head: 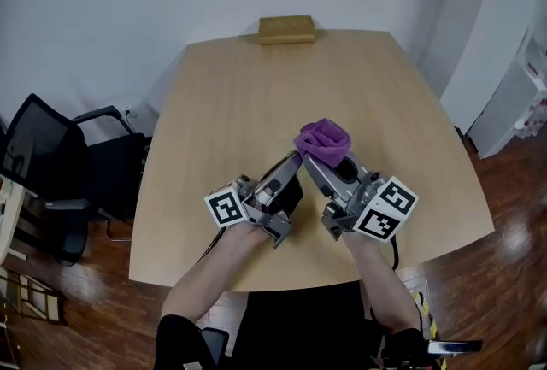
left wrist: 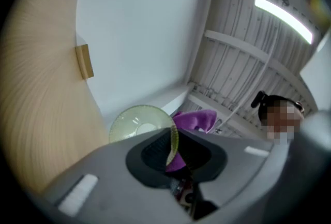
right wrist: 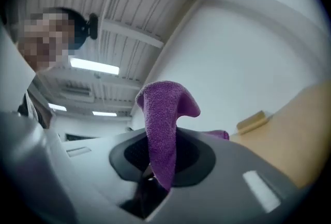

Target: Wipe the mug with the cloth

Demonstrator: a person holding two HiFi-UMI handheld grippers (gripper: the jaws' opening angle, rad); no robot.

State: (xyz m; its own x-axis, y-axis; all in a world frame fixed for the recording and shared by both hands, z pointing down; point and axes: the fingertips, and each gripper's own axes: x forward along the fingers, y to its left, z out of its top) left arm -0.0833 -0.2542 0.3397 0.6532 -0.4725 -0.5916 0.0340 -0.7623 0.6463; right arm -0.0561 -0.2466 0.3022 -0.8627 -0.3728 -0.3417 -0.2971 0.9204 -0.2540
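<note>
**Two grippers over a wooden table [head: 256, 86], head view and gripper views.** Both grippers are being held side by side above the near part of the table.

- **Mug:** The mug [left wrist: 138, 123], of pale green translucent glass, is being gripped by the left gripper [head: 293, 161]. In the left gripper view its wall is being pinched edge-on between the closed jaws. In the head view it is being largely hidden by the grippers.
- **Cloth:** The purple cloth [head: 323, 138] is being clamped by the right gripper [head: 309, 163], whose jaws are being pressed together on a fold standing up between them. It is being held bunched just beyond both gripper tips, above the table top. In the left gripper view it is showing just behind the mug.
- **Contact:** Whether cloth and mug are touching cannot be told.
- **Surroundings:** A brown block [head: 287, 29] is lying at the table's far edge, and a black chair [head: 51, 155] is standing to the left.
</note>
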